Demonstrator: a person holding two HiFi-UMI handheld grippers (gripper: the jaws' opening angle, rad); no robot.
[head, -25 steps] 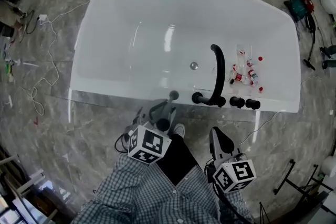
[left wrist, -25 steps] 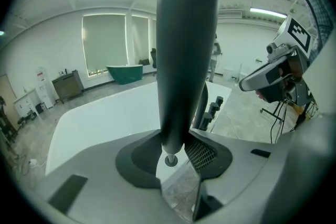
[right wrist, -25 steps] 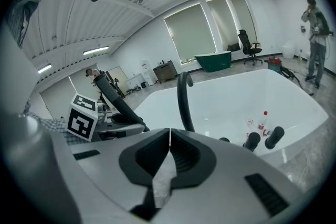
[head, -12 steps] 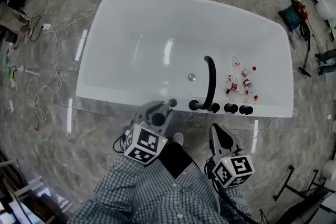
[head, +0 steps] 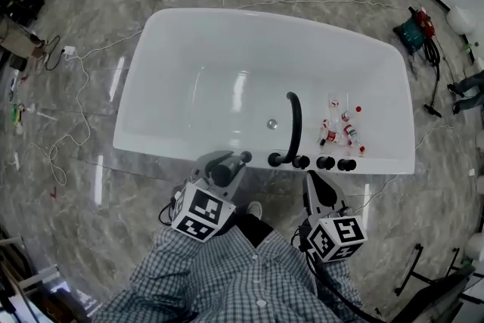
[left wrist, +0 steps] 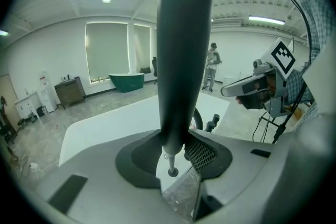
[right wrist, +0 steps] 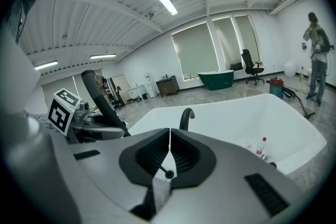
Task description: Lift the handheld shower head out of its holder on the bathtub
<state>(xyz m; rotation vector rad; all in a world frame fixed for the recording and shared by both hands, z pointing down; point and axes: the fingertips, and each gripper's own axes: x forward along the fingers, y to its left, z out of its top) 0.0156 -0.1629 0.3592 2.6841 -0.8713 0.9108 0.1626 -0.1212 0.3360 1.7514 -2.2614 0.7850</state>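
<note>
Floor [head: 68,185]: grey marble, with cables [head: 68,125] trailing at the left of the frame.
Bathtub [head: 189,34]: white, fills the middle of the frame; black faucet [head: 293,125] on its near rim, small bottles [head: 340,128] inside at the right.
Shower head [left wrist: 181,50]: dark handle upright, lower centre, just in front of the near rim.
Left tool [head: 224,163]: clenched round the shower head's handle.
Right tool [right wrist: 169,144]: lower right, jaws pressed together, nothing between.

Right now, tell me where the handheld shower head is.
Head view, lower centre: the shower head is gripped in the left tool by the near rim of the bathtub, left of the black faucet.
</note>
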